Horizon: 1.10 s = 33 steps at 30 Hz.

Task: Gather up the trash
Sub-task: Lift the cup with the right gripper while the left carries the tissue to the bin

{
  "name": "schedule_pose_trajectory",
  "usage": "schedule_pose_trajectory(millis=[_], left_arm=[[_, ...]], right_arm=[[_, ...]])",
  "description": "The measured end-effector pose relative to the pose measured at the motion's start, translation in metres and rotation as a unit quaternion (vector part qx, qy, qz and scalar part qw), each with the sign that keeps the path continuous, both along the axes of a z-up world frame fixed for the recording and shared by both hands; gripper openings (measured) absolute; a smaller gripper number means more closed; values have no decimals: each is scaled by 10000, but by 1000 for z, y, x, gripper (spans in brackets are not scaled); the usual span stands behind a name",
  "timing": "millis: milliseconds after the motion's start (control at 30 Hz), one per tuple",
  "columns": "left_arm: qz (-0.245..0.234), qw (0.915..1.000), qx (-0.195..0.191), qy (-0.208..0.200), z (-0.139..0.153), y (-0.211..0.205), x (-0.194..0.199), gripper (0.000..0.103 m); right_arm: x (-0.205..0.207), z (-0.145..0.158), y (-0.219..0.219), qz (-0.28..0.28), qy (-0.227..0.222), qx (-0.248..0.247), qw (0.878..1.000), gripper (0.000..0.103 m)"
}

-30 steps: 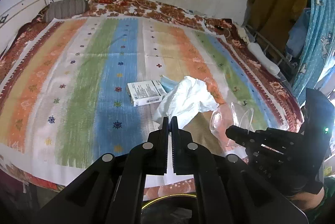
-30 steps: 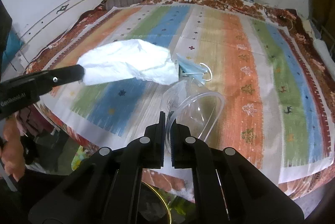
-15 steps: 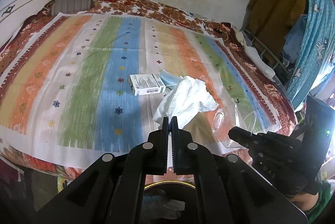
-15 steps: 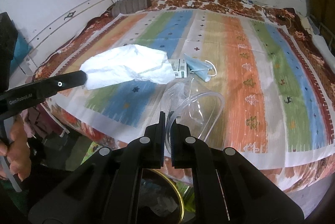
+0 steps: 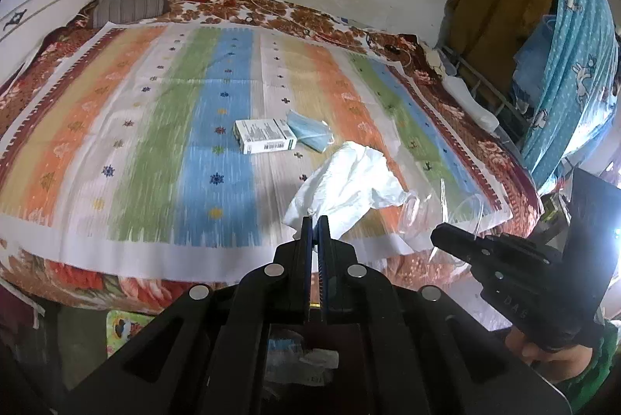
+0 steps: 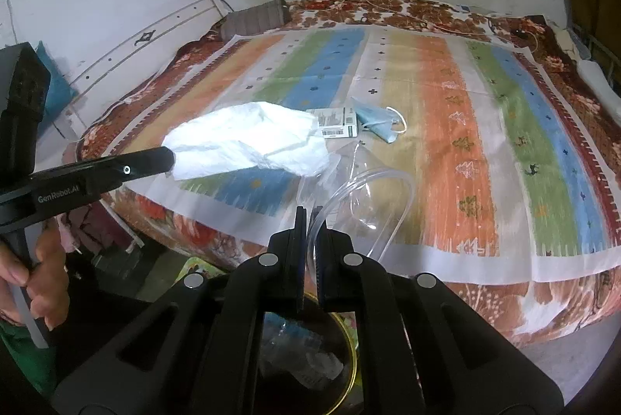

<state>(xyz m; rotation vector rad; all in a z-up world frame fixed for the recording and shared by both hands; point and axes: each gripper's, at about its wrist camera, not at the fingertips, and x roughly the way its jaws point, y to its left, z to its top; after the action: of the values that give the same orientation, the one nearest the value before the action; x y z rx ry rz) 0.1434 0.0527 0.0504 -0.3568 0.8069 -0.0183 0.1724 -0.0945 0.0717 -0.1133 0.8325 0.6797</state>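
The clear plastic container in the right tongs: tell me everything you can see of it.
The clear, thin plastic container is a transparent bowl-shaped shell with a rounded rolled rim, looking empty. The right tongs are shut on its rim, holding it tilted in the air over the near edge of the striped bedspread, its opening turned up and toward the camera. The crumpled white paper held by the left tongs hangs beside it; whether they touch is unclear.

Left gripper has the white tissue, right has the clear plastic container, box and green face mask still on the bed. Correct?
Nearly. The face mask is blue, not green, as the right wrist view shows. Otherwise correct: left gripper holds tissue, right gripper holds container, box remains on bed.
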Motion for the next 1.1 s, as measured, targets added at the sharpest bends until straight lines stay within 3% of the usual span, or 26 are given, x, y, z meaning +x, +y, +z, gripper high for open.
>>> schedule_pose_trajectory(millis=[300,567,1100], left_arm=[[50,9998,38,198,-11,-8,-27,2],[118,9981,40,607,-32,-18,-48,2],[439,9890,65,1409,-76,-27,-68,2]], right_arm=[[-23,-9,-4,93,52,-49,9999,3],[-45,-27,-6,146,174,-244,9994,3],[-73,-80,-10,-6,962,-636,9933,3]])
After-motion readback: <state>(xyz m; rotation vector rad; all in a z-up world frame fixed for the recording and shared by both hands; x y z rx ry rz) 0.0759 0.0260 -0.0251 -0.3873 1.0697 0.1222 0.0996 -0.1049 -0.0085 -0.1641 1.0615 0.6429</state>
